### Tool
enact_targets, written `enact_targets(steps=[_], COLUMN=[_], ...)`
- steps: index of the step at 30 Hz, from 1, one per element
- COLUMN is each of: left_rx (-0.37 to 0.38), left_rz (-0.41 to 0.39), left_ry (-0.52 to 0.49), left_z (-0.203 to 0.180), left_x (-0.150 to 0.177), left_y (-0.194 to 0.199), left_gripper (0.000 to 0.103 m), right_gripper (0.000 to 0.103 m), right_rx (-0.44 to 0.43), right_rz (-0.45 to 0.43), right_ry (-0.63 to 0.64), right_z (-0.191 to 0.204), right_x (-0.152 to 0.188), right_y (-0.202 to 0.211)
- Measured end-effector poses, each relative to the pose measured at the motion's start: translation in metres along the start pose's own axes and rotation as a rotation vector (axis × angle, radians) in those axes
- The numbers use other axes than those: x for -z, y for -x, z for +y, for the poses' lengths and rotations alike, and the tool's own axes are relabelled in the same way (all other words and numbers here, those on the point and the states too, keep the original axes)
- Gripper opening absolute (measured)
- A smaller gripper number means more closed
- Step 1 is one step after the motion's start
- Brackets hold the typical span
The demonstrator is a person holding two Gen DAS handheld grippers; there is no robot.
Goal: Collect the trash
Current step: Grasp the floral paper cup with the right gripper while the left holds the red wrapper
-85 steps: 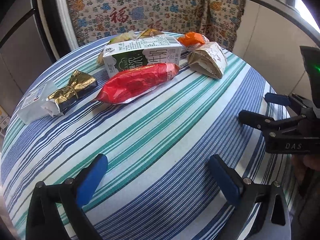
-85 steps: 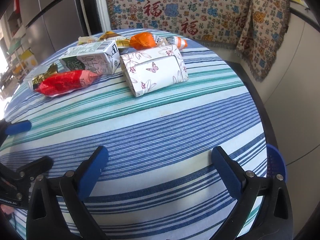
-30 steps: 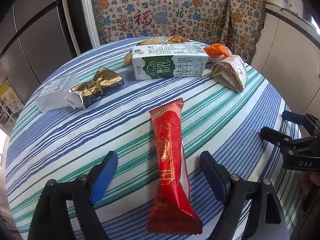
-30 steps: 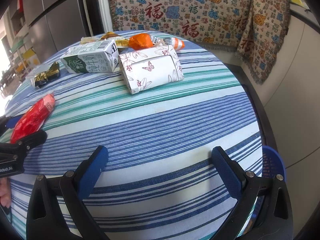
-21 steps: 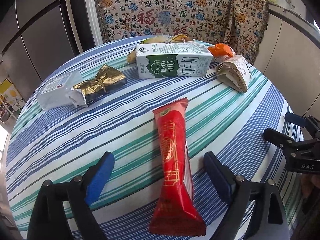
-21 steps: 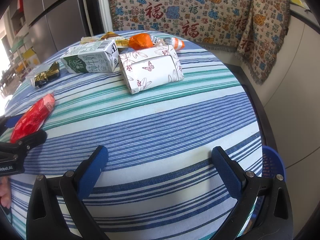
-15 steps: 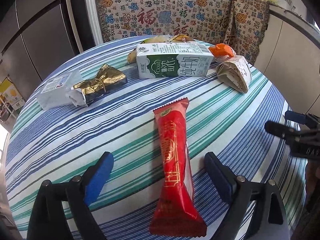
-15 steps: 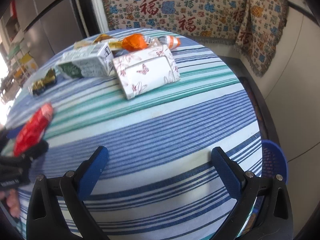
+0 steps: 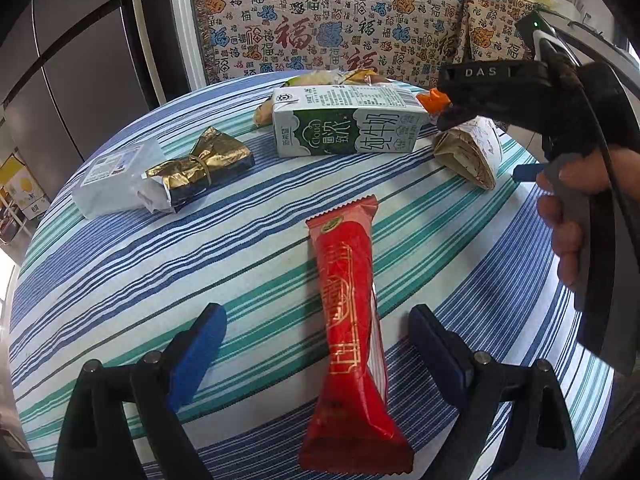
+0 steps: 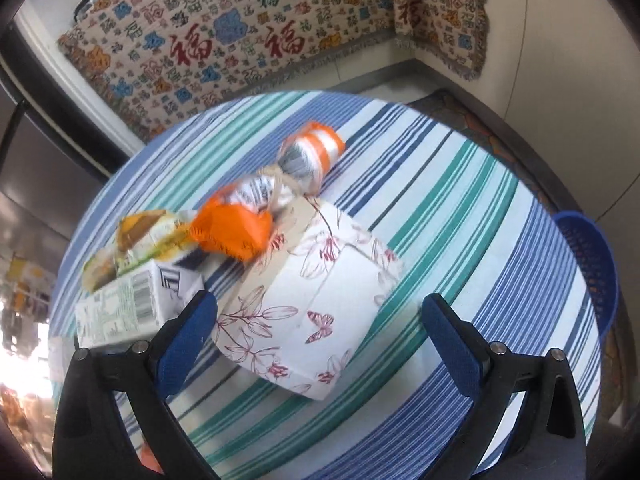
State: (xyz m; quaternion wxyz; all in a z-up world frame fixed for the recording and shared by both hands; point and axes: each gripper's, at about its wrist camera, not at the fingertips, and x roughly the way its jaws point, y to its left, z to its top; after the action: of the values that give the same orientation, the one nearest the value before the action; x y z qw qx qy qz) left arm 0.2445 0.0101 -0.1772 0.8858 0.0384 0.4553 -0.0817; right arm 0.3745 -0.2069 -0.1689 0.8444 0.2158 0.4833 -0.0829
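A red snack wrapper (image 9: 348,320) lies lengthwise on the striped table (image 9: 120,280), between the fingers of my left gripper (image 9: 316,344). That gripper is open and its pads stay clear of the wrapper. My right gripper (image 10: 318,314) is open, tilted, and hovers over a floral paper box (image 10: 304,312), which sits between its fingers without touching them. In the left wrist view a hand (image 9: 576,208) holds the right gripper above the floral box (image 9: 472,152).
A green-and-white milk carton (image 9: 344,126), a gold foil wrapper (image 9: 200,168), a white packet (image 9: 112,178) and orange wrappers (image 10: 232,232) lie on the far half. A blue basket (image 10: 588,264) stands beside the table's right edge. A patterned cloth (image 9: 340,20) hangs behind.
The red wrapper moved from beside the carton to between my left fingers, which then spread wider. My right gripper swung in from the table's edge over the floral box and rolled.
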Motion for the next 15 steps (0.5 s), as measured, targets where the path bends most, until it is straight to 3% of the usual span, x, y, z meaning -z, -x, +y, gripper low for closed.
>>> enact_targets(steps=[3,11,14,15], left_rx=[-0.001,-0.001,0.003,0.013], left_rz=[0.000,-0.001,-0.001,-0.002], left_ry=[0.000,0.000,0.002,0.004], left_z=[0.000,0.000,0.000,0.001], left_x=[0.000,0.000,0.001,0.001], left_y=[0.000,0.000,0.001,0.001], left_gripper=[0.095,0.095,0.095,0.094], right_gripper=[0.072,0.025,0.029,0.051], right_rx=[-0.091,-0.160,-0.162,-0.162], right_rz=[-0.014,0.088,0.104,0.092], right_ry=[0.133,0.680,0.742,0.744], right_z=[-0.001,0.007,0.006,0.005], right_x=[0.005,0.042,0.051,0.053], right_y=[0.011,0.060,0.067,0.068])
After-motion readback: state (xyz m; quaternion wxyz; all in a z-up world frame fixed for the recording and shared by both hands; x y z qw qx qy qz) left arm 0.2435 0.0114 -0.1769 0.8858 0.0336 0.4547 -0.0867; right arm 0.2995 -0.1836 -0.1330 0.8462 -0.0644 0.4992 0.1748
